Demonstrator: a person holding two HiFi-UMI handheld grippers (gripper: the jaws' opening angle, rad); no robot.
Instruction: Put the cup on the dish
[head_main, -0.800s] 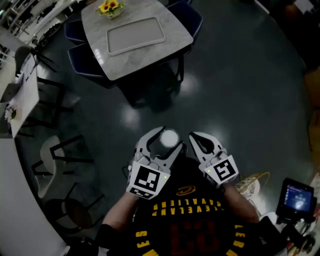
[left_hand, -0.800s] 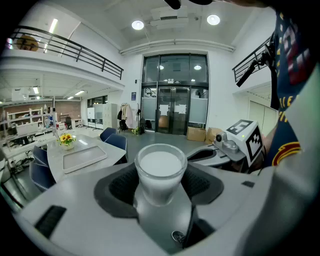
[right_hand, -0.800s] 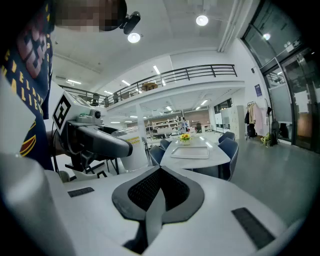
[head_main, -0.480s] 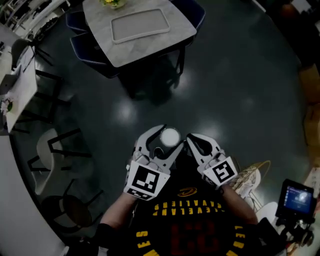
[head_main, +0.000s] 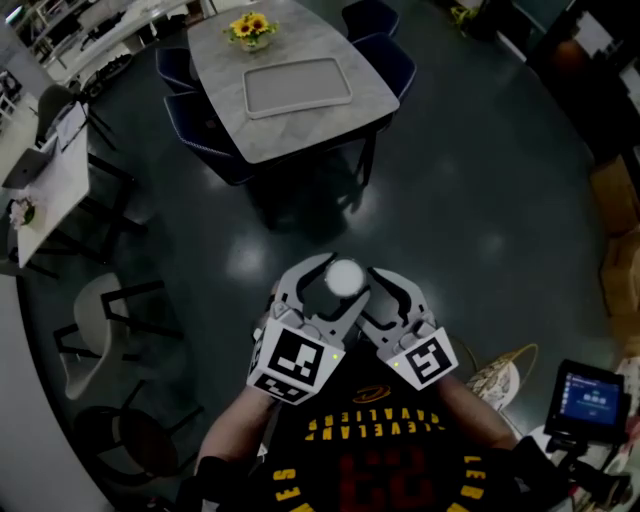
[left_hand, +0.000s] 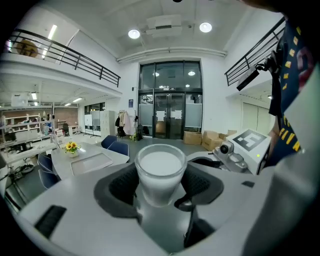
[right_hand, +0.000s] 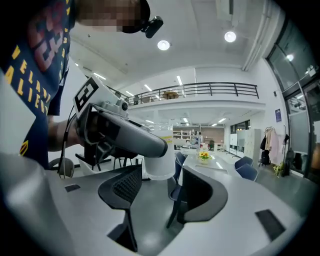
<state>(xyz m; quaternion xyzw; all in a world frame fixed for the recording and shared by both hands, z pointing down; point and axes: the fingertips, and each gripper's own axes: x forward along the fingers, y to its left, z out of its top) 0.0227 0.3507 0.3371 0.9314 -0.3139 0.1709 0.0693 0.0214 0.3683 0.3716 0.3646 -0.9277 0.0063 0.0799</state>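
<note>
- Head view: the person stands on a dark floor (head_main: 480, 200), well apart from the table (head_main: 335, 118), with both grippers held close to the chest. The cup is not yet near its goal.
- Left gripper (left_hand: 160, 186): the jaws stand wide, yet their pads press on both sides of the cup (left_hand: 160, 169). The width of the cup, not a release, accounts for the spread.
- Cup: it is white and sits upright between the left jaws, mouth up, its rim above the pads. The upright hold probably serves to set it down on its base without a further turn.
- Right gripper (right_hand: 160, 192): the jaws are fully apart and hold nothing. The cup appears beyond them, carried by the left gripper alone.
- Right gripper, position: it hangs just beside the left one in the head view, close to the cup. It may be kept there as a ready support, though the frames show no contact with the cup.
- Tray (head_main: 297, 86): a pale, shallow tray lies on the table, with nothing on it, beside a pot of flowers (head_main: 250, 27). It is probably the dish meant by the task, and no other dish is visible.
- Chairs (head_main: 385, 55): they stand along the table's sides, so the near edge is the likeliest approach.
</note>
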